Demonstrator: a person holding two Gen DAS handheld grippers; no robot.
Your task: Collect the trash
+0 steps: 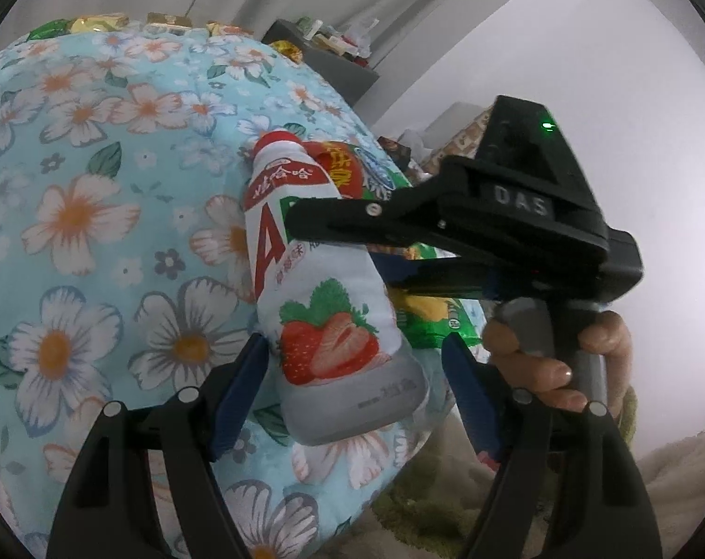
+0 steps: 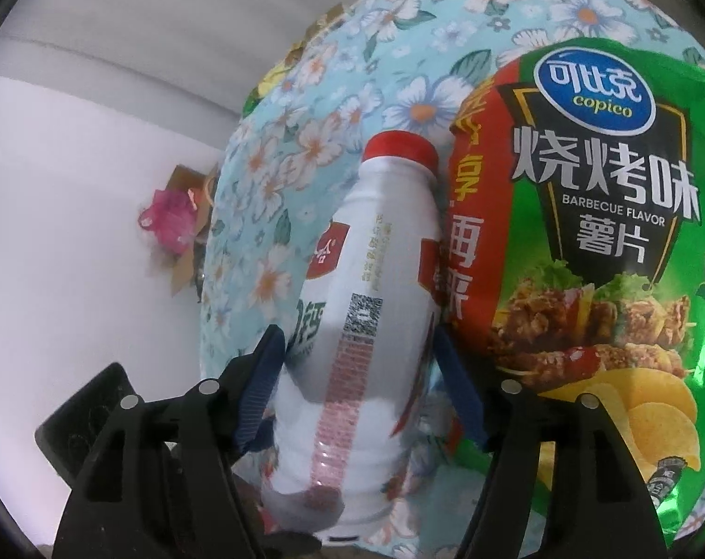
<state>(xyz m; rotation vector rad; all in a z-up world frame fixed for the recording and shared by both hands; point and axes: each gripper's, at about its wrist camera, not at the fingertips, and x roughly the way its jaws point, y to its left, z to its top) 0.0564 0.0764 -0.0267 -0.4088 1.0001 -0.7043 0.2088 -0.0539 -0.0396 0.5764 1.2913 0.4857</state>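
Quilt (image 1: 96, 233): one, pale blue with white and orange flowers, the largest item in both views; it bulges like a cushion.

Chip bag (image 2: 585, 233): one, green and red, marked barbecue flavour; it lies on the quilt, touching the bottle along one edge.

Grippers: two; each is black with blue pads. The left gripper (image 1: 357, 349) is spread wide around the base end of the bottle; its left pad sits at the bottle wall, and its right pad stands clear with a visible gap, so nothing is gripped. The right gripper (image 2: 359, 358) straddles the lower body of the bottle with its jaws parted; both pads are close against the sides, but pressure cannot be confirmed. A hand (image 1: 552, 354) grasps its grey handle.

Bottle (image 1: 324, 316): one, lying on the quilt near its edge, just beside the chip bag, between both pairs of jaws. It is white plastic with a narrowed neck; the label carries red lettering and a strawberry picture above a grey lower band; the reverse side shows a printed code.

Cap (image 2: 401, 149): one, red, fitted on the bottle.

Small wrappers (image 1: 96, 23): several, gold and green, along the far quilt edge; exact count uncertain.
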